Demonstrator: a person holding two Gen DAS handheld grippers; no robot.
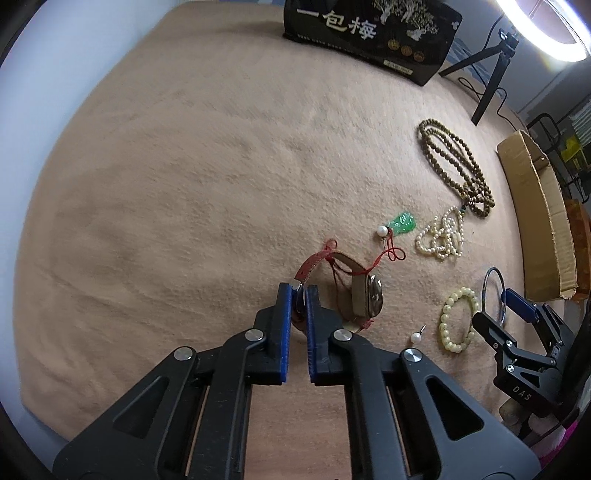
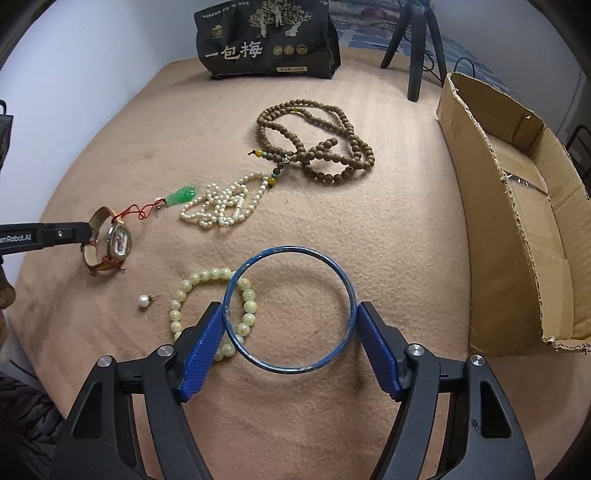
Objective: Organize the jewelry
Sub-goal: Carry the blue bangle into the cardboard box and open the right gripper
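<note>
Left wrist view: the left tool (image 1: 300, 291) points down at the tan felt-covered surface (image 1: 184, 166), its blue pads pressed together on the strap of the gold-faced wristwatch with a tan leather band (image 1: 364, 295). The watch stands on edge just past the fingertips, and a red cord (image 1: 384, 258) runs from it to the green jade pendant (image 1: 403, 223) with a white bead. Beyond that lie the heap of small white pearls (image 1: 441, 236) and the long brown wooden bead necklace (image 1: 456, 166). A loose pearl stud earring (image 1: 416, 336) sits just right of the watch, near the pale yellow-green bead bracelet (image 1: 458, 319).

Over in the right wrist view, the right tool (image 2: 290, 315) has its jaws spread wide and clamped on the thin blue metal bangle (image 2: 290, 310), one pad pressing each side of the ring. The bangle overlaps the bead bracelet in this picture; whether they touch I can't tell. The open brown cardboard box (image 2: 517, 206) stands at the right edge of the surface, well clear of the jewelry. At the far edge stands a black snack bag with white Chinese lettering (image 2: 267, 40), and a black tripod (image 2: 415, 44) is planted beside it. Up in the left view's corner glows a ring light (image 1: 546, 33).
</note>
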